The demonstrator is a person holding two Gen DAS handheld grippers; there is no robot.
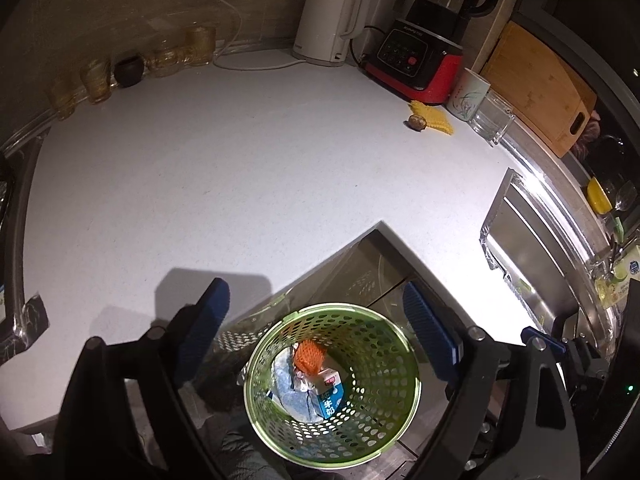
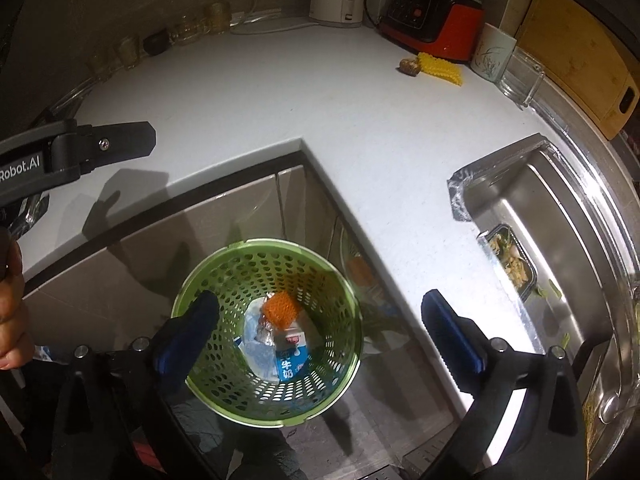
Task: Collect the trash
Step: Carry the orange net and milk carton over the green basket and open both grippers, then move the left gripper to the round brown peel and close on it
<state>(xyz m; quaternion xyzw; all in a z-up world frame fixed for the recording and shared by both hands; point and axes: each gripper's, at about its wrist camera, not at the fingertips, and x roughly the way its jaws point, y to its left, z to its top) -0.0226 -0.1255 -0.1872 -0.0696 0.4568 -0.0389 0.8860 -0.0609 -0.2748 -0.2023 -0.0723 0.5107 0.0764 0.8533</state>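
A green perforated waste basket (image 1: pixel 394 412) (image 2: pixel 340 280) stands on the floor below the counter corner. Inside lie an orange foam net (image 1: pixel 309 356) (image 2: pixel 281 309), a blue-and-white milk carton (image 1: pixel 329 398) (image 2: pixel 293 354) and crumpled wrappers. My left gripper (image 1: pixel 320 332) is open and empty above the basket. My right gripper (image 2: pixel 320 332) is open and empty above it too. A yellow corn cob (image 1: pixel 434 117) (image 2: pixel 440 66) and a brown nut-like piece (image 1: pixel 416 122) (image 2: pixel 409 66) lie on the white counter (image 1: pixel 240 160) by the red blender.
White kettle (image 1: pixel 328 20), red blender (image 1: pixel 416 62), cup (image 1: pixel 466 94) and glass dish (image 1: pixel 490 122) line the back. Amber glasses (image 1: pixel 96 80) stand at left. The steel sink (image 2: pixel 552 240) at right holds a food tray (image 2: pixel 510 258). The left gripper's body (image 2: pixel 72 152) shows left.
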